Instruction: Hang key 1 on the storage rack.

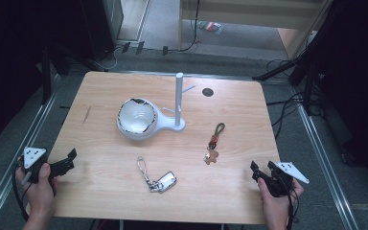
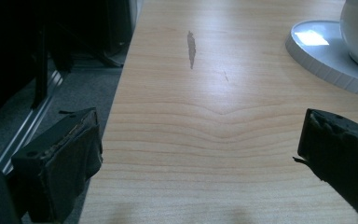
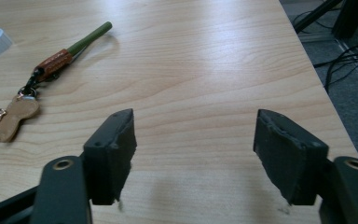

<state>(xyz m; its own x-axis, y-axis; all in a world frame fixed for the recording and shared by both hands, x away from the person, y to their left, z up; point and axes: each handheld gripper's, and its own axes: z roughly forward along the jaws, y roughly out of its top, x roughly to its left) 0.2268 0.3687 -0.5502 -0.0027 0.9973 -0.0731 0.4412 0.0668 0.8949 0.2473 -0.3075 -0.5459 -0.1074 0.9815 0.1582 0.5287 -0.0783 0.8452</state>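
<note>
Both grippers, left (image 1: 69, 159) and right (image 1: 260, 171), rest spread and empty at the table's near edge, so nothing seems begun: car-key fob (image 1: 164, 182) and bear keychain (image 1: 214, 143) lie unhung before the white stand (image 1: 178, 103).

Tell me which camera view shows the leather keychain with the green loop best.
The right gripper view: the leather keychain lies close, so its green loop, brown wrap and tan charm are distinct. The high view shows it whole but small, right of the white stand. The left gripper view looks at bare table.
</note>
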